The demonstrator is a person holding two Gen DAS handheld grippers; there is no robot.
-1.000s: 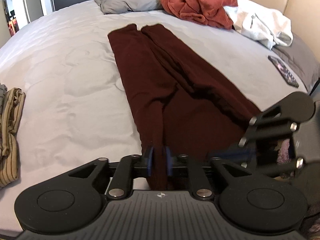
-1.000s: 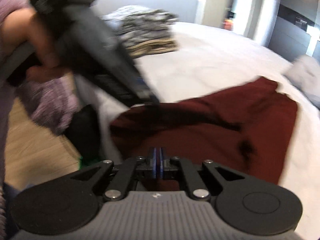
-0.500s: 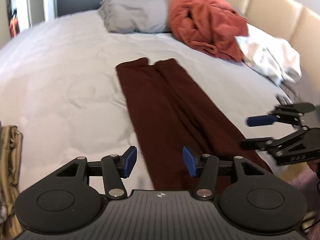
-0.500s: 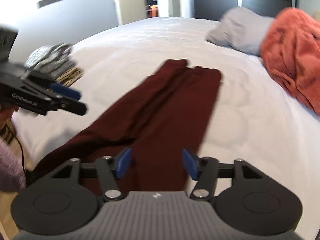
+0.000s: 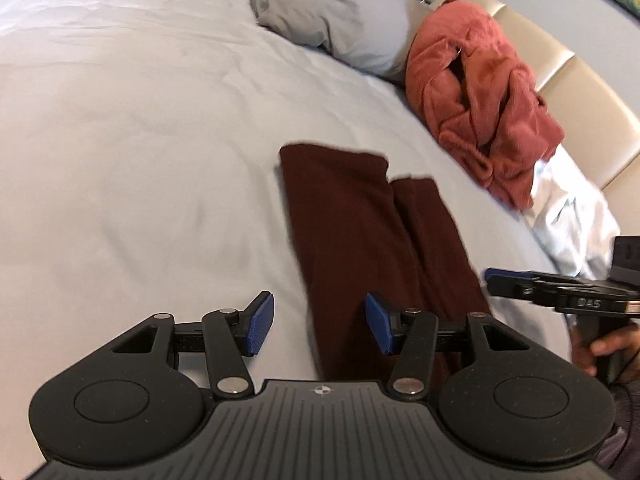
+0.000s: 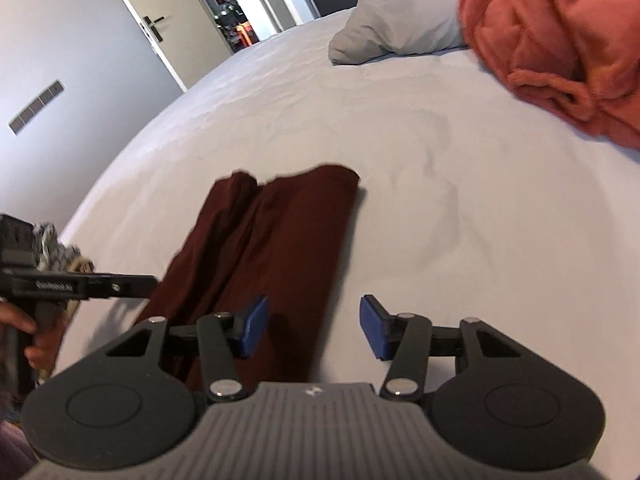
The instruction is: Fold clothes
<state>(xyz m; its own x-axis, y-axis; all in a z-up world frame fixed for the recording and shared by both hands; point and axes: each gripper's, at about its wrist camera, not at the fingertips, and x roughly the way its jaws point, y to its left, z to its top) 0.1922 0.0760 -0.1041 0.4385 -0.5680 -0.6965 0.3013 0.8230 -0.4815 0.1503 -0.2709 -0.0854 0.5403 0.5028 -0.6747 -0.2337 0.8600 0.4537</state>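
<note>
Trousers (image 5: 360, 248) look soft, light and floppy, best pinched at the two hem corners; left gripper (image 5: 320, 328) gapes empty, while right gripper (image 6: 312, 328), also empty, is closing.

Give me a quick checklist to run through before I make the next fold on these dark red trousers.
1. Trousers lie flat and lengthwise on the bed: ok.
2. Left hand-held gripper empty, pads apart over the trousers' left edge: ok.
3. Right hand-held gripper empty over the right edge, jaws closing with nothing between them: ok.
4. Leg ends aligned: not ok, one hem sits further up than the other.
5. Bed beyond the hems free for folding, orange robe and pillow apart from the trousers: ok.
6. Waistband lying flat: cannot tell, hidden below the grippers.
</note>
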